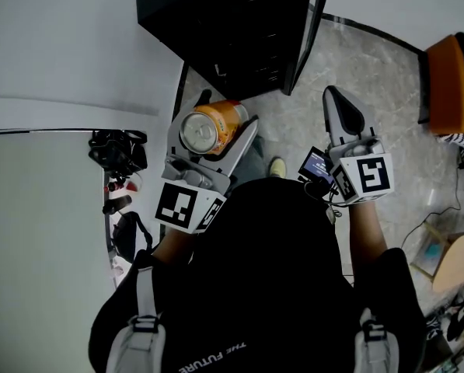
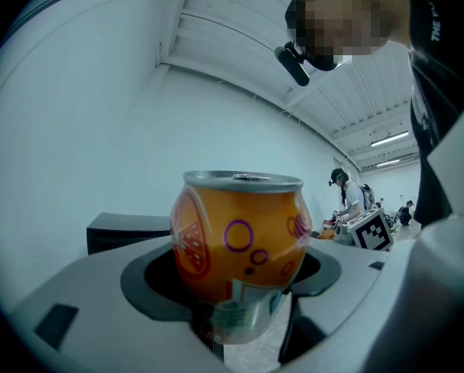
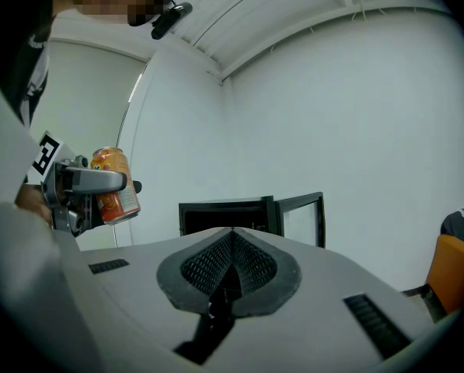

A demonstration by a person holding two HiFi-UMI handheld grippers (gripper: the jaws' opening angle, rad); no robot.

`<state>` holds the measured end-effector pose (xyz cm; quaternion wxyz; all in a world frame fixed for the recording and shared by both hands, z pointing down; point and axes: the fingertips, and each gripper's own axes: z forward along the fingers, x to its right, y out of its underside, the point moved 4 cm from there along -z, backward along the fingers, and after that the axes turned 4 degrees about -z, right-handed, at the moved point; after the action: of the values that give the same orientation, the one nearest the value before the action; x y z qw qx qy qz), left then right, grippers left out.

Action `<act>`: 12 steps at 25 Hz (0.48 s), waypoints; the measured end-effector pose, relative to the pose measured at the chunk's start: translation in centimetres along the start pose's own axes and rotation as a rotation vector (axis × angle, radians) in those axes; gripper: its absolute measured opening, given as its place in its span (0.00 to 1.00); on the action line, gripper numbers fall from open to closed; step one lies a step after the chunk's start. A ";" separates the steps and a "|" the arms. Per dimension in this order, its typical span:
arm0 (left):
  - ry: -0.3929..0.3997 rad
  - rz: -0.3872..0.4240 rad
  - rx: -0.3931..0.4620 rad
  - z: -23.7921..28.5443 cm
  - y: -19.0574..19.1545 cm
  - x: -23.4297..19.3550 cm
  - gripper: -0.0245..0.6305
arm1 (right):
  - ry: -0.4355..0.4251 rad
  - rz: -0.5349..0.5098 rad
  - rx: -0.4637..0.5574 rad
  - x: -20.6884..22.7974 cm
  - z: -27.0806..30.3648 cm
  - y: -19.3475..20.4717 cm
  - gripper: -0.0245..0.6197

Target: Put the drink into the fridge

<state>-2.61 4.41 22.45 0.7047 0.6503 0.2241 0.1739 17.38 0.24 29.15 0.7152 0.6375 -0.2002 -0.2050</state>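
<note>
An orange drink can (image 1: 211, 126) with a silver top sits clamped in my left gripper (image 1: 216, 134), which is shut on it. In the left gripper view the can (image 2: 241, 235) stands between the grey jaws, pinched in at its lower body. My right gripper (image 1: 342, 109) is shut with nothing in it; its jaws meet at the tip (image 3: 232, 233). A small black fridge (image 1: 239, 22) stands ahead on the floor with its door (image 1: 308, 29) swung open. The right gripper view shows the fridge (image 3: 225, 213), its open door (image 3: 300, 217) and the held can (image 3: 115, 185) at left.
A white wall (image 1: 68, 45) runs along the left, with a dark bag and clutter (image 1: 119, 152) at its foot. An orange chair (image 1: 449, 84) stands at the right on the marble floor (image 1: 371, 76). Other people work far off in the left gripper view.
</note>
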 end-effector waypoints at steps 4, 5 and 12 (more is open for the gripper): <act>-0.002 -0.014 -0.016 1.1 0.5 -1.6 0.56 | 0.003 0.004 -0.022 0.4 1.9 0.3 0.06; -0.003 -0.017 -0.018 1.3 0.5 -2.1 0.56 | 0.003 0.004 -0.025 0.3 2.4 0.2 0.06; -0.011 -0.033 -0.039 3.2 0.9 -6.0 0.56 | -0.004 -0.003 -0.042 0.4 6.5 0.0 0.06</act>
<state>-5.81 -1.42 24.10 0.7213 0.6336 0.2274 0.1632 14.18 -5.35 29.87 0.7278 0.6220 -0.1964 -0.2116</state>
